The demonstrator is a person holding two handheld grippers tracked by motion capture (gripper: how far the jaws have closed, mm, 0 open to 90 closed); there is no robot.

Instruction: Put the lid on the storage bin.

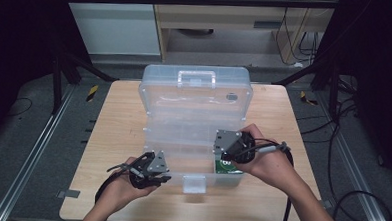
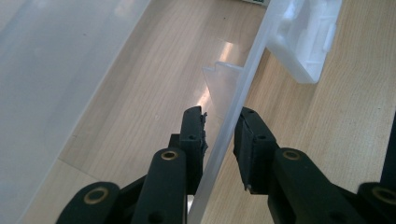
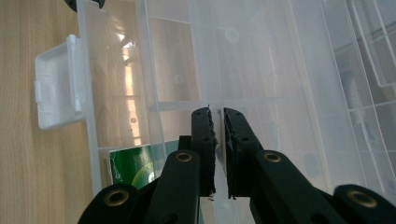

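At the lower left of the high view the left gripper (image 1: 153, 172) sits at the front left corner of the clear plastic compartment box (image 1: 182, 140), which lies open in the middle of the light wooden surface (image 1: 118, 117). In the left gripper view its jaws stand a little apart astride the box's thin front wall (image 2: 233, 107), one inside and one outside; whether the pads press the wall cannot be told. At lower centre the white latch tab (image 1: 194, 183) juts from the box's front edge. Right of it, the right gripper (image 1: 229, 153) points into the front right compartment, jaws nearly together, pinching a thin clear divider (image 3: 219, 121), just above a green printed card (image 3: 135, 163) lying there. Beyond, the clear lid with a handle (image 1: 197, 79) stands raised.
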